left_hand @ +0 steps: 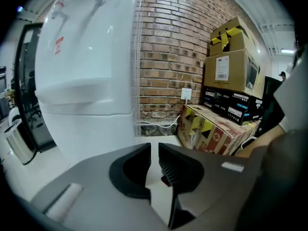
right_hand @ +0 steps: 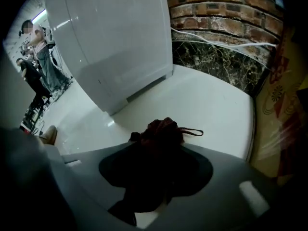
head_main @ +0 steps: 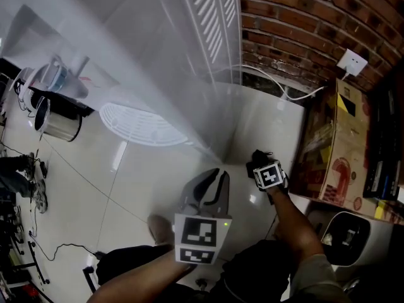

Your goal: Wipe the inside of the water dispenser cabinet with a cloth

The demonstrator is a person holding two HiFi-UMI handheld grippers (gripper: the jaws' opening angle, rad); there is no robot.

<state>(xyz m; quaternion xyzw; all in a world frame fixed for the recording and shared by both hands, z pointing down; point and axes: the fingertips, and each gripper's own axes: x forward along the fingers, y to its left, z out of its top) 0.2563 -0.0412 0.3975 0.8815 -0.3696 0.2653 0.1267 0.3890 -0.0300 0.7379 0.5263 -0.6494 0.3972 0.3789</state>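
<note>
A dark red cloth (right_hand: pixel 162 129) lies bunched on the white tiled floor. My right gripper (right_hand: pixel 156 150) points steeply down over it, jaws wide, with the cloth between them; I see no firm pinch. In the head view the right gripper (head_main: pixel 262 164) is low by the corner of the white water dispenser (head_main: pixel 183 74). My left gripper (head_main: pixel 216 175) hovers to its left, aimed at the dispenser (left_hand: pixel 82 71). Only a narrow gap separates the left gripper's (left_hand: pixel 153 152) jaws, and nothing is between them.
Cardboard boxes (head_main: pixel 334 150) stand stacked at the right against a brick wall (head_main: pixel 297 24), with a white cable and wall socket (head_main: pixel 352 62). A round white slatted grille (head_main: pixel 142 126) and a steel pot (head_main: pixel 60 124) are at the left. People stand far off (right_hand: pixel 36 57).
</note>
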